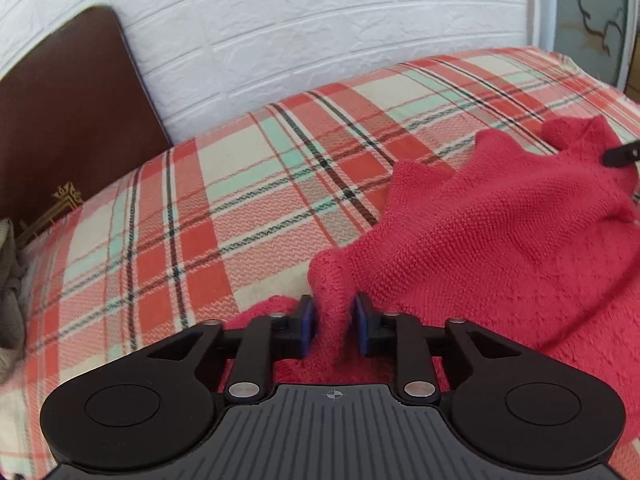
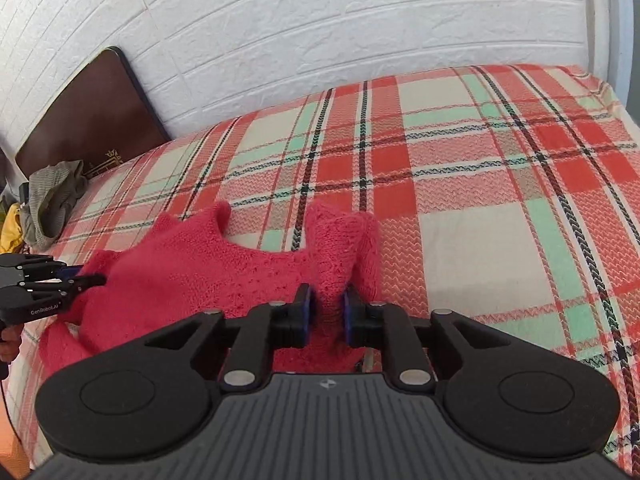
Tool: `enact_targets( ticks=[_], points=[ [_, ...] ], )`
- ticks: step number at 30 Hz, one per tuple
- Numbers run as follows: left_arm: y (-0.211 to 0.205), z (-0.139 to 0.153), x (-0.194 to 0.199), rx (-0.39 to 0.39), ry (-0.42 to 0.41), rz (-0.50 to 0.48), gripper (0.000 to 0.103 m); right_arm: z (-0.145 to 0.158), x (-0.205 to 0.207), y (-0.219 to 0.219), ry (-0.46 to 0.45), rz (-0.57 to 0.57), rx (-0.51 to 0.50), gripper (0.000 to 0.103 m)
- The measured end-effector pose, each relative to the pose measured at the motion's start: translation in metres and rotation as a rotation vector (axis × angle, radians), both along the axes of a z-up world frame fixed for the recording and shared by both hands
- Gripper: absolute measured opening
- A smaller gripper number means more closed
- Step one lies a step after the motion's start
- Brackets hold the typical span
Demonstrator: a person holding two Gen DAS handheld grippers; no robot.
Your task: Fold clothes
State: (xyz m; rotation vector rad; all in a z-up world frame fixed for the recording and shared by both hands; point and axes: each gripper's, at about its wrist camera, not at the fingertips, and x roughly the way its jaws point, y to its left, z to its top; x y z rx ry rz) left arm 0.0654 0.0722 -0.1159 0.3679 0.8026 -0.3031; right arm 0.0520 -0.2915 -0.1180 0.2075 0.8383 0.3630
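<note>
A red knitted garment (image 1: 500, 232) (image 2: 192, 264) lies partly raised over a plaid blanket (image 1: 200, 220) (image 2: 480, 200) on a bed. My left gripper (image 1: 334, 320) has a bunched fold of the red knit filling the gap between its blue pads (image 1: 308, 316). It also shows at the left edge of the right wrist view as the left gripper (image 2: 90, 275), at the garment's left end. My right gripper (image 2: 327, 312) is shut on another upright fold of the same garment. Only the right gripper's dark tip (image 1: 620, 154) reaches into the left wrist view, at the garment's far right.
A brown headboard (image 1: 68, 112) (image 2: 88, 120) leans on a white brick-pattern wall (image 1: 320, 20) behind the bed. A crumpled grey-green garment (image 2: 52, 200) and something yellow (image 2: 10, 228) lie at the bed's left end. A hand (image 2: 8, 340) holds the left gripper's handle.
</note>
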Motion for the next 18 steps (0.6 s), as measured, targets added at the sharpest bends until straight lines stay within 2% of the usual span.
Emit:
enact_targets(
  ticks=[1,2,3,5,8,11,13,17,18],
  points=[
    [0.000,0.006,-0.003,0.017,-0.017,-0.006,0.058,0.004,-0.002,0.000,-0.002,0.004,-0.001,0.039],
    [0.000,0.012,-0.006,0.034,-0.034,-0.012,0.062,0.013,-0.006,-0.001,-0.031,-0.007,-0.015,0.056],
    [0.001,0.022,-0.009,0.034,-0.062,-0.020,0.063,0.022,-0.010,-0.002,-0.064,-0.017,-0.029,0.060],
    [0.002,0.040,-0.011,0.015,-0.099,-0.030,0.070,0.047,-0.020,-0.003,-0.151,-0.024,-0.031,0.060],
    [-0.011,0.058,0.000,-0.018,-0.131,-0.060,0.076,0.076,-0.015,0.005,-0.206,0.022,0.052,0.063],
    [-0.035,0.060,0.020,-0.024,-0.128,-0.100,0.076,0.080,0.016,0.029,-0.123,0.109,0.159,0.065],
    [-0.052,0.051,0.038,-0.019,-0.083,-0.127,0.076,0.069,0.041,0.048,-0.034,0.149,0.216,0.065],
    [-0.068,0.024,0.069,-0.063,0.077,-0.170,0.076,0.041,0.083,0.074,0.084,0.147,0.208,0.064],
    [-0.070,0.019,0.072,-0.048,0.088,-0.186,0.076,0.033,0.091,0.077,0.111,0.140,0.210,0.064]
  ],
)
